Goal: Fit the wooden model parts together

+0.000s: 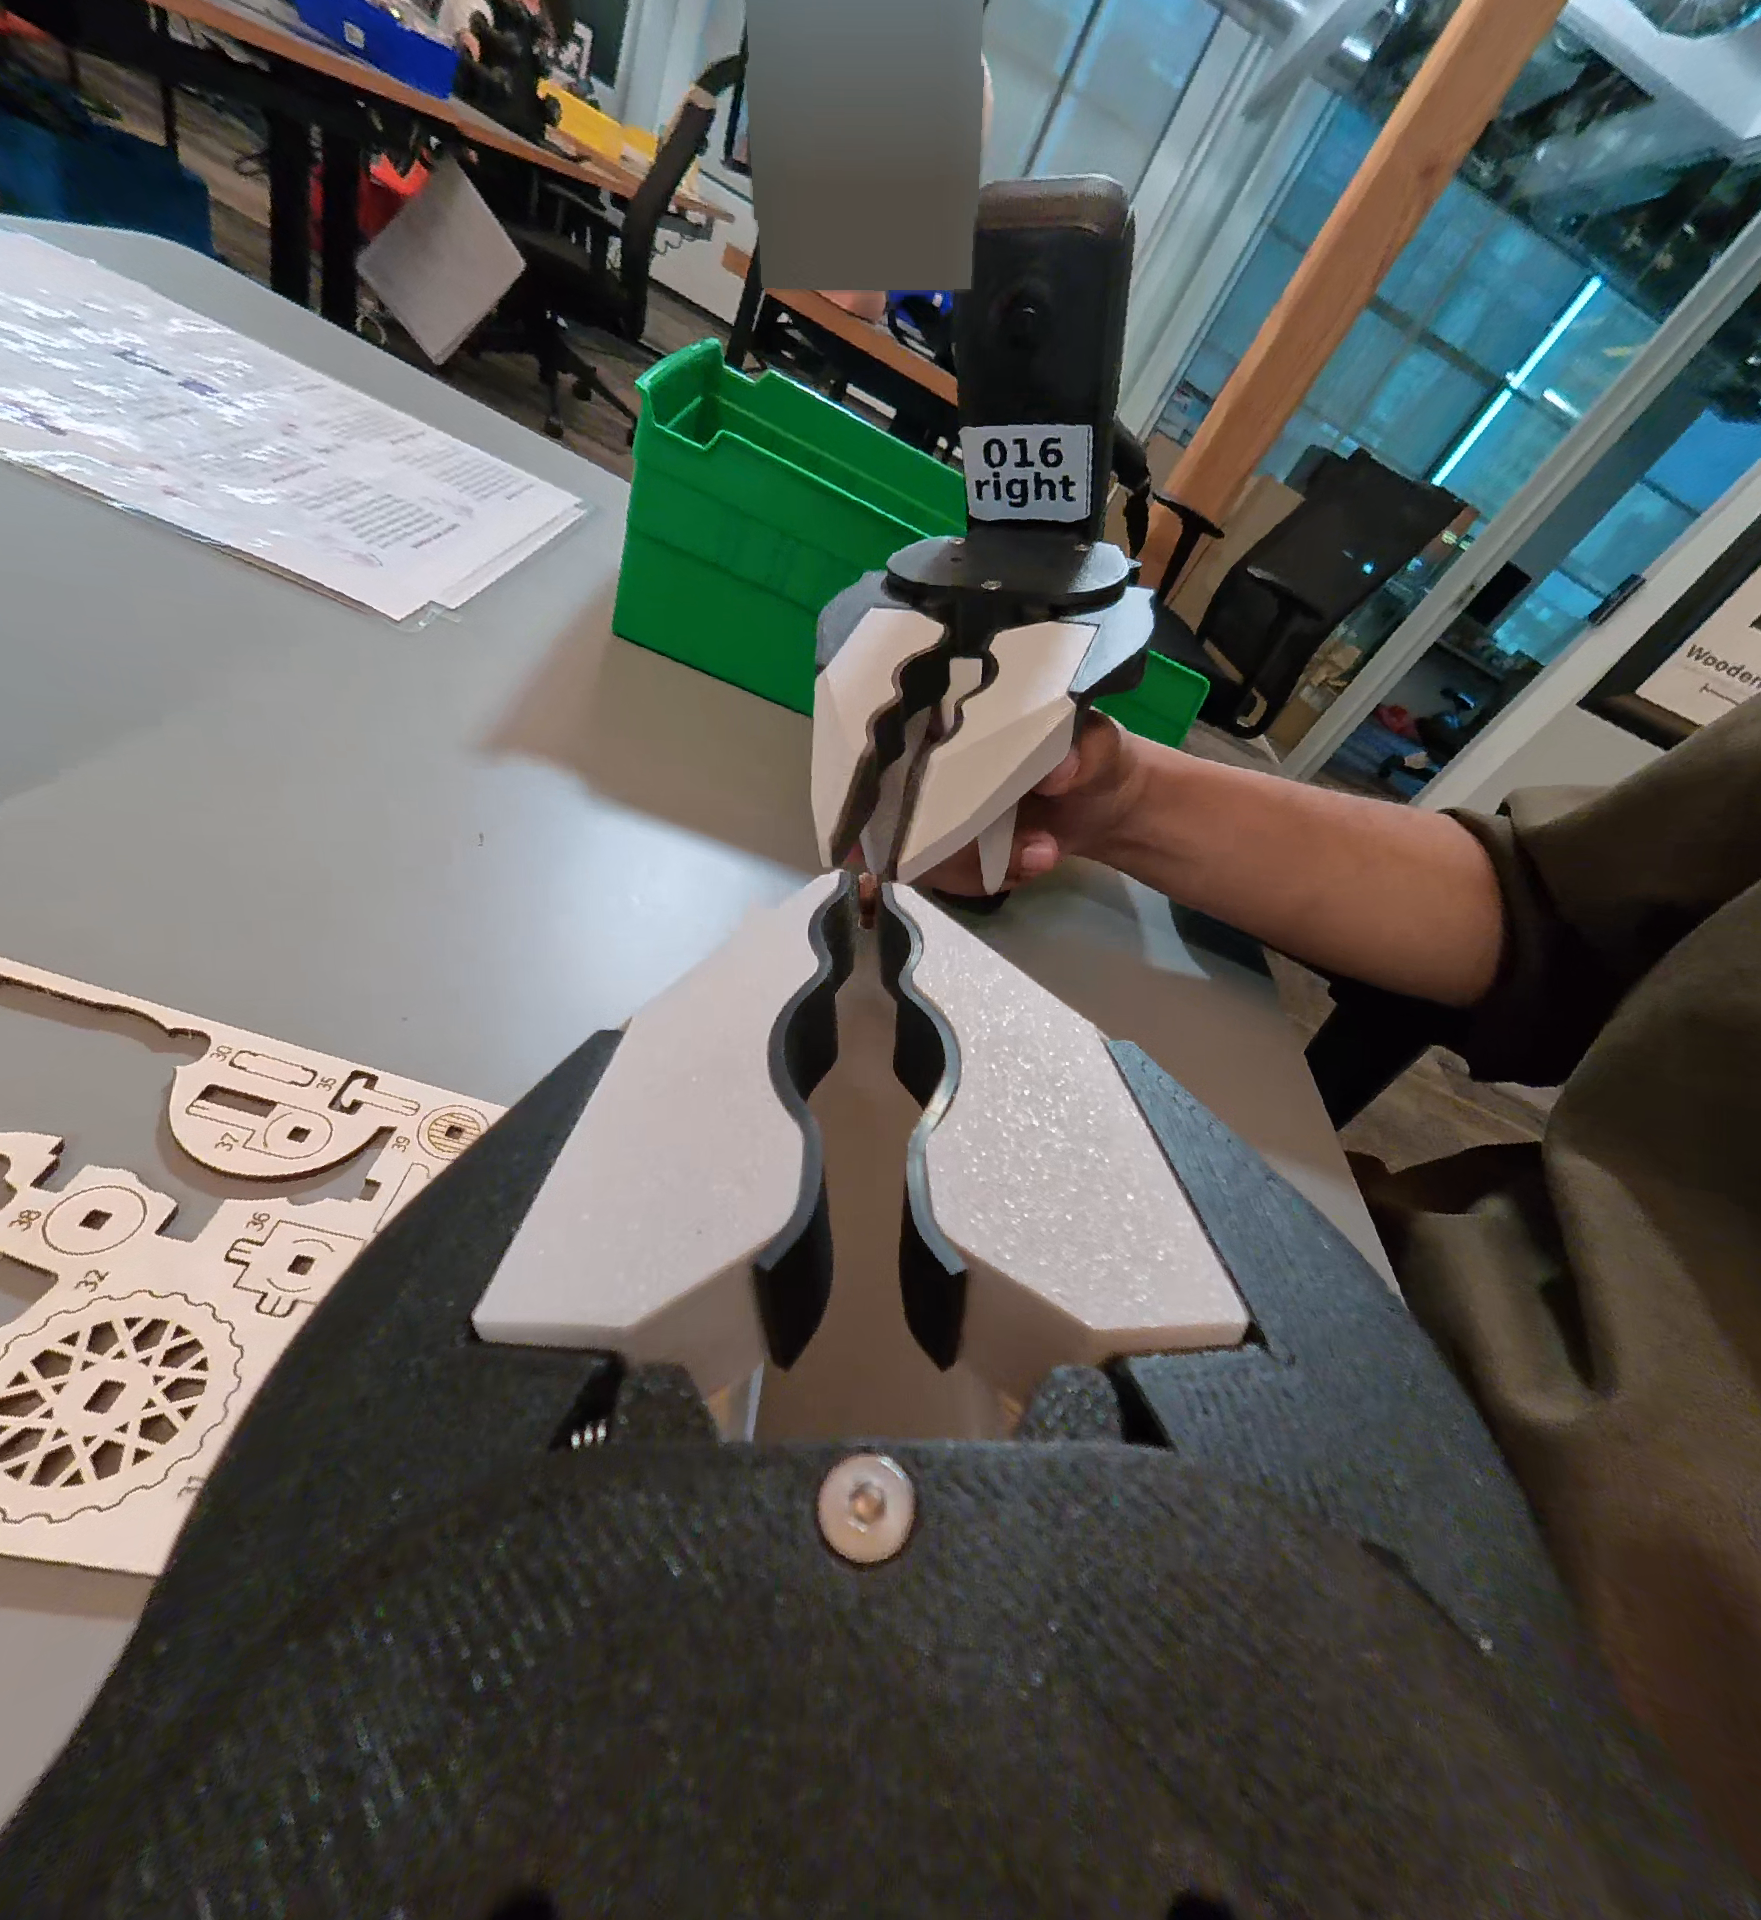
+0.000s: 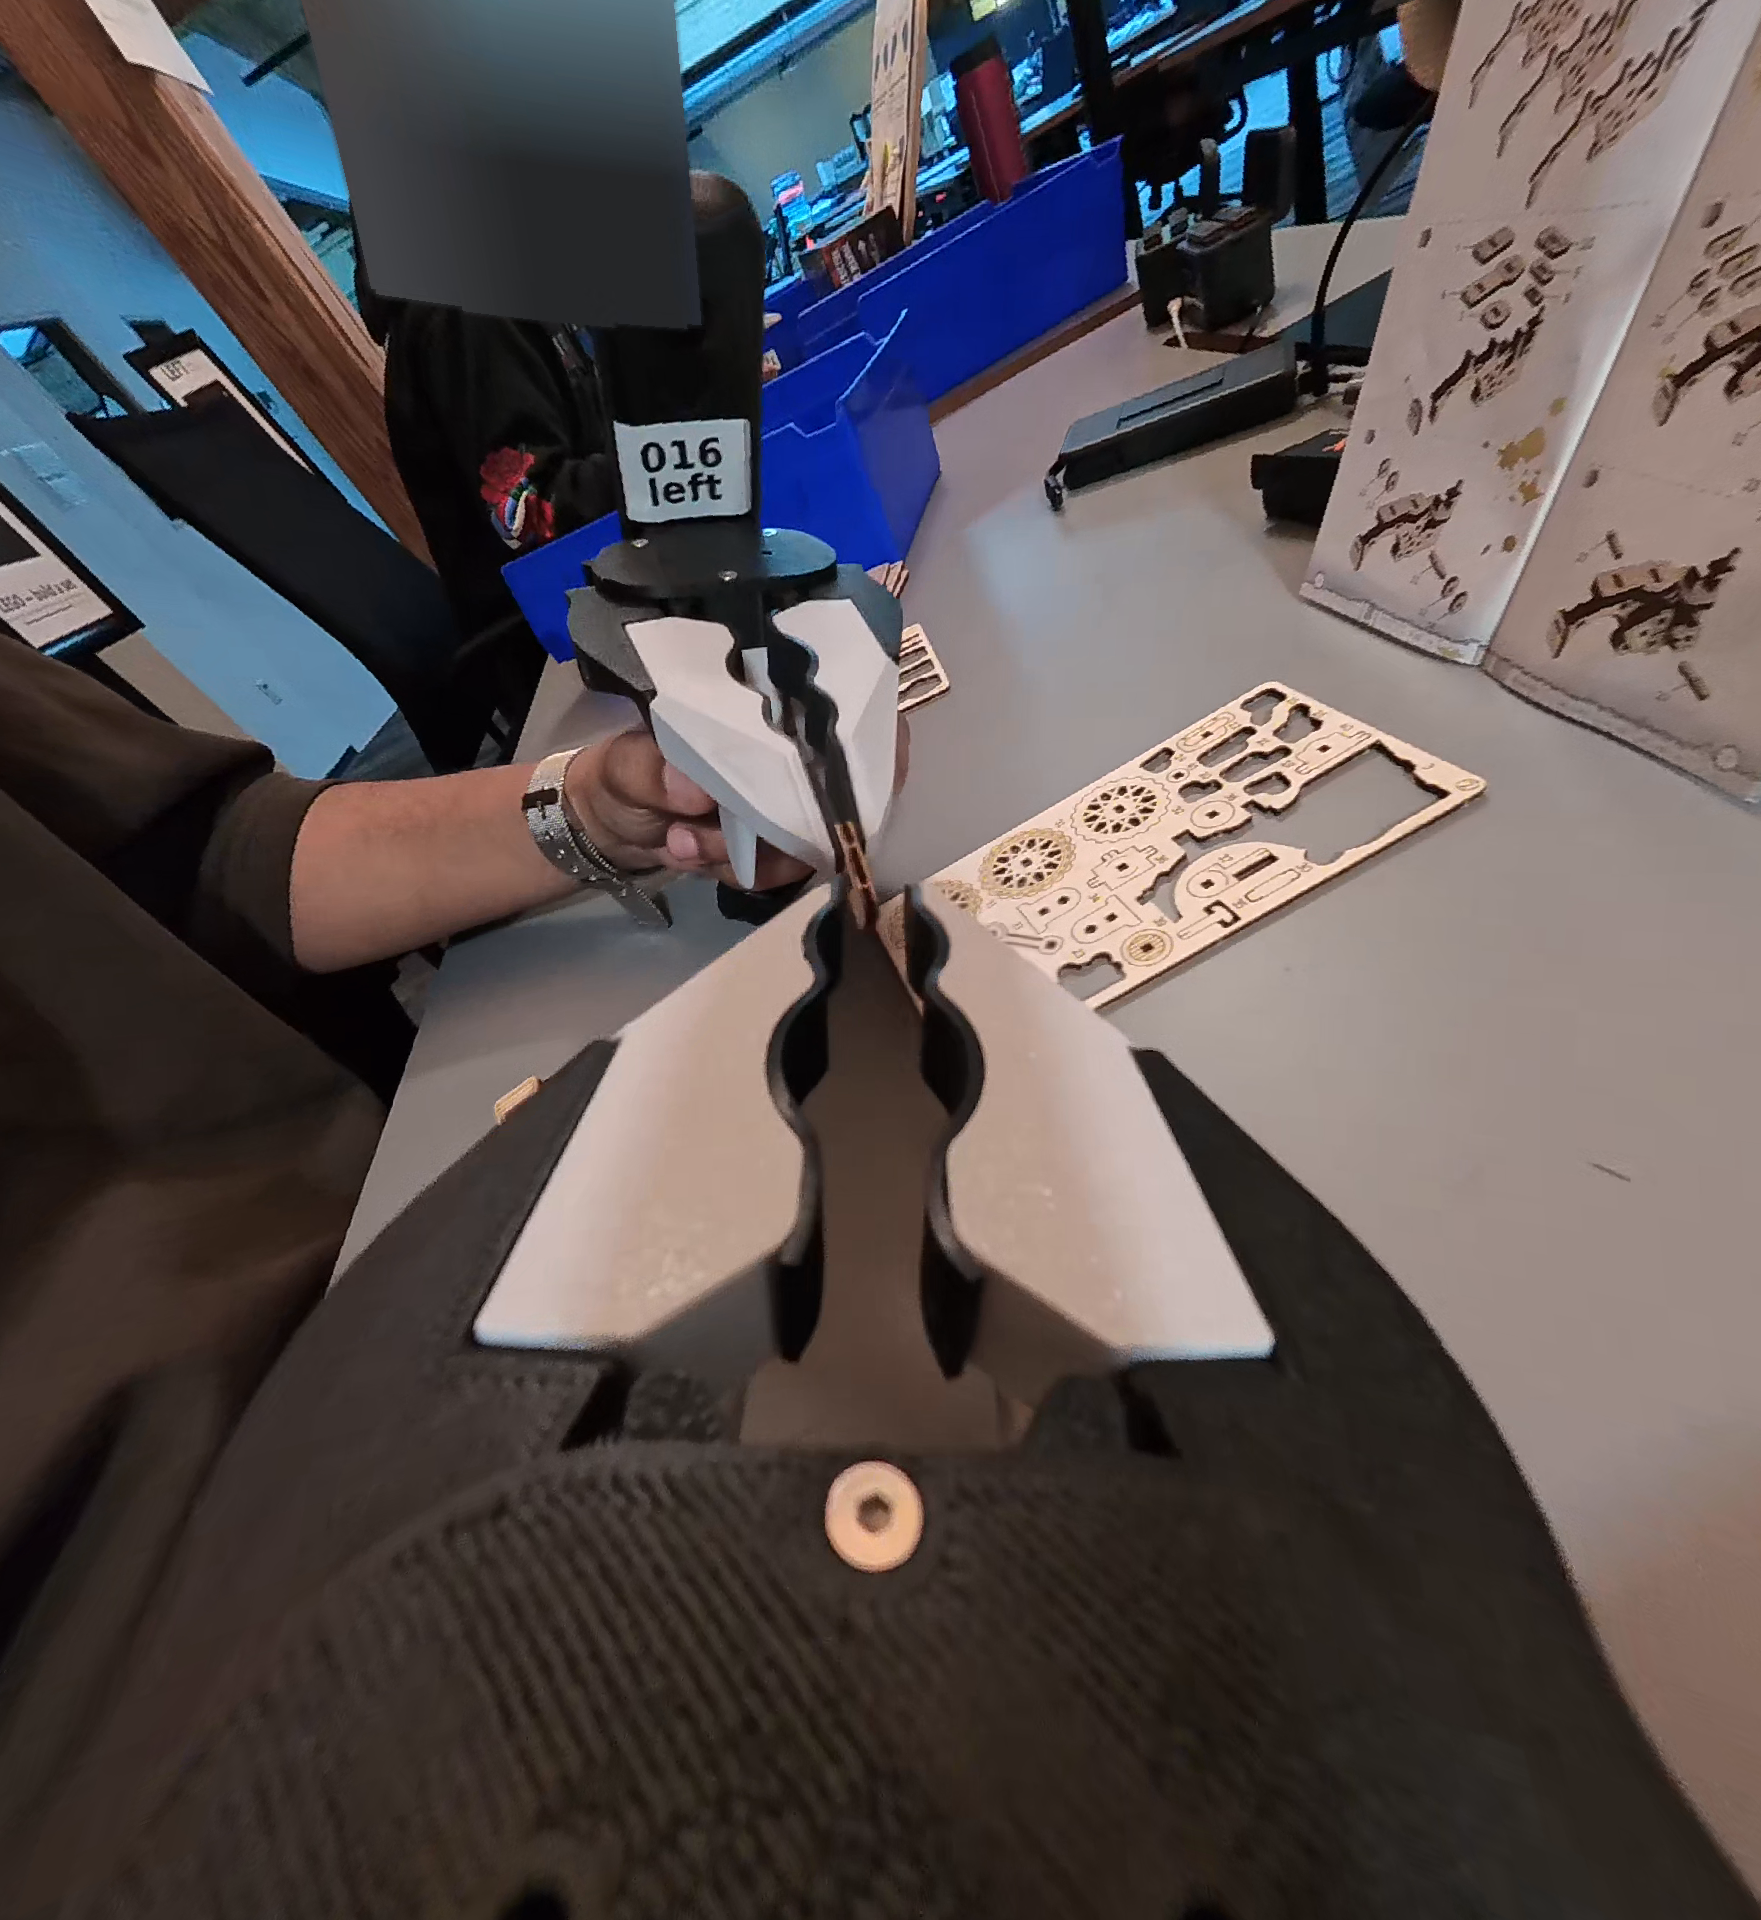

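A: Grey tabletop (image 2: pixel 1271 1091) in a workshop; a green bin (image 1: pixel 751 520) sits past its far edge, blue bins (image 2: pixel 855 436) on another side, and folded instruction sheets (image 2: pixel 1634 364) stand upright.

B: And the wooden pieces?

A: A laser-cut wooden parts sheet (image 2: pixel 1219 842) lies flat on the tabletop. A small slotted wooden strip (image 2: pixel 855 868) is up in the air between the two tools.

B: Who has it?

A: The left gripper (image 2: pixel 848 831) has its fingers pinched tight on the strip. The right gripper (image 2: pixel 871 909) meets it tip to tip, fingers nearly together around the strip's free end; whether they clamp it, I cannot tell.
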### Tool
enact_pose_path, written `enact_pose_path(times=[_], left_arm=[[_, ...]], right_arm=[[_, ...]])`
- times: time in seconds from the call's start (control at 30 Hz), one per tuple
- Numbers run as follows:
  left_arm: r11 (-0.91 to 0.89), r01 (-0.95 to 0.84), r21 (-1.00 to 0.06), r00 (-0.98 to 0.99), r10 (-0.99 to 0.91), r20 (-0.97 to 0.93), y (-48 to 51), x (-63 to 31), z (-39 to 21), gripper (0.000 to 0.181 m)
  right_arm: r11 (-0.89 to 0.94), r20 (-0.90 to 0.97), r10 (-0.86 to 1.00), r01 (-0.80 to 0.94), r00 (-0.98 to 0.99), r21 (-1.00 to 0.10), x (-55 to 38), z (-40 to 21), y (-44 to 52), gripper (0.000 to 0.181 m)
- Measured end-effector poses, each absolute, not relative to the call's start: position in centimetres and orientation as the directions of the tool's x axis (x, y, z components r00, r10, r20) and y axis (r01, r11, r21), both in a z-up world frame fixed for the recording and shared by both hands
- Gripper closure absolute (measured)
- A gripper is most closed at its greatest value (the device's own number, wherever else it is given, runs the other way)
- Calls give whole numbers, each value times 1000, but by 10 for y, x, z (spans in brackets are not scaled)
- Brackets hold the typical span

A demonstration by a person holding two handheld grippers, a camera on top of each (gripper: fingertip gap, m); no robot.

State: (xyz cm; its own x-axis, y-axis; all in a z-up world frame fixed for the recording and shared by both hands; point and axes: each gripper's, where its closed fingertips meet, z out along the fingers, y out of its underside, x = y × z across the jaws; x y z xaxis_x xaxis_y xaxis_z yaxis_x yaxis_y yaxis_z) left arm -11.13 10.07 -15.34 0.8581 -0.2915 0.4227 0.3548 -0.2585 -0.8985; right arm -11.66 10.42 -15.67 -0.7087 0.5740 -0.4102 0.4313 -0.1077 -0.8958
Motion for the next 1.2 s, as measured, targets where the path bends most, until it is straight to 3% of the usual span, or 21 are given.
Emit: enact_pose_path(times=[0.23, 0.33, 0.5, 0.77, 0.93, 1.2], left_arm=[[-254, 413, -874, 825, -301, 478, 101, -113, -152, 177], [-219, 455, -863, 825, -262, 501, 102, -122, -147, 156], [-243, 445, -862, 834, -238, 497, 78, -102, -138, 140], [-377, 288, -881, 937, -82, 341, 23, -33, -181, 103], [-493, 214, -843, 948, -103, 301, 29, -20, -204, 104], [-595, 207, -777, 935, -115, 337, 36, -12, -222, 136]], right_arm=[[-60, -387, 567, 432, -727, -900, -113, -160, 95, 181], [-117, -390, 581, 401, -714, -909, -117, -148, 102, 180], [-137, -354, 651, 355, -671, -925, -112, -135, 110, 180], [109, -206, 683, 377, -701, -920, -62, -170, 91, 181], [196, -180, 659, 397, -731, -897, -49, -185, 85, 181], [260, -233, 601, 463, -764, -847, -47, -210, 79, 181]])
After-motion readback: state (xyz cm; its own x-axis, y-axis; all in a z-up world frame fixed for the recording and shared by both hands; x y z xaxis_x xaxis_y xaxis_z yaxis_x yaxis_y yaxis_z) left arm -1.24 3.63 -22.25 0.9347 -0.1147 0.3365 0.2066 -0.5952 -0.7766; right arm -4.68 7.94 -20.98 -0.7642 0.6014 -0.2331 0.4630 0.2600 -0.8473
